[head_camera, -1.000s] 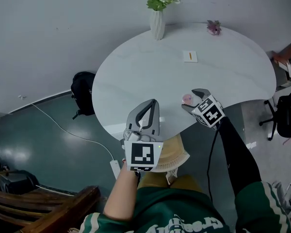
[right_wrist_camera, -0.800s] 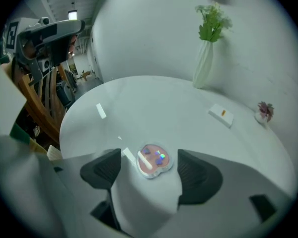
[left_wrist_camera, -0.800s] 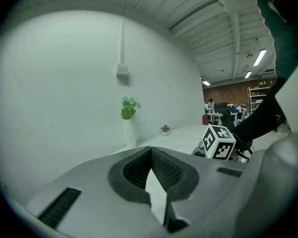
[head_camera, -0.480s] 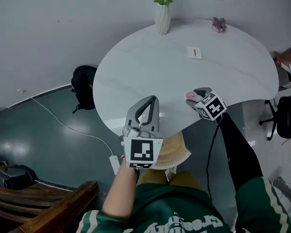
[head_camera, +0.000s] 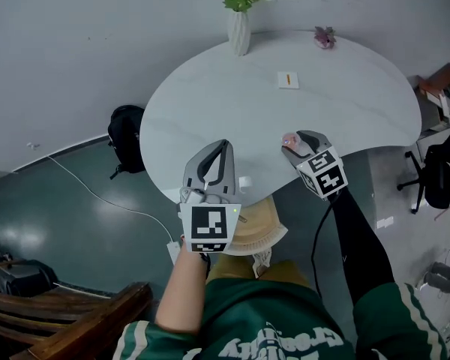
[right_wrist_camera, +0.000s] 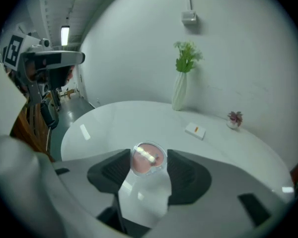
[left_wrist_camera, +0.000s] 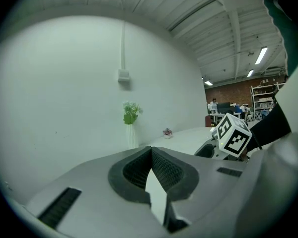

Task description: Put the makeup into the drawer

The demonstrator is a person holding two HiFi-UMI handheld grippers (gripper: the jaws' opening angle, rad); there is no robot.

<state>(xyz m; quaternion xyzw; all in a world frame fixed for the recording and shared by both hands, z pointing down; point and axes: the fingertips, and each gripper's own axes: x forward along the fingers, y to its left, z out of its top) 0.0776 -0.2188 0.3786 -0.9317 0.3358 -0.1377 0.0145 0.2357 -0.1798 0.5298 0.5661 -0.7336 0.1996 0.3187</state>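
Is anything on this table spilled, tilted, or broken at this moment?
Nothing stands out. The vase stands upright, the small white box lies flat, and the right gripper, whose jaws have just been closing, holds the pink compact between them.

The tabletop [head_camera: 232, 103] is white, smooth and glossy, faintly veined like marble. The compact [right_wrist_camera: 148, 158] has a clear, shiny plastic lid over pink. The left claw [left_wrist_camera: 151, 152] is matt grey plastic with ribbed black pads [left_wrist_camera: 134, 170]. The vase [head_camera: 239, 32] is white and ribbed. The floor [head_camera: 60, 216] is dark and glossy.
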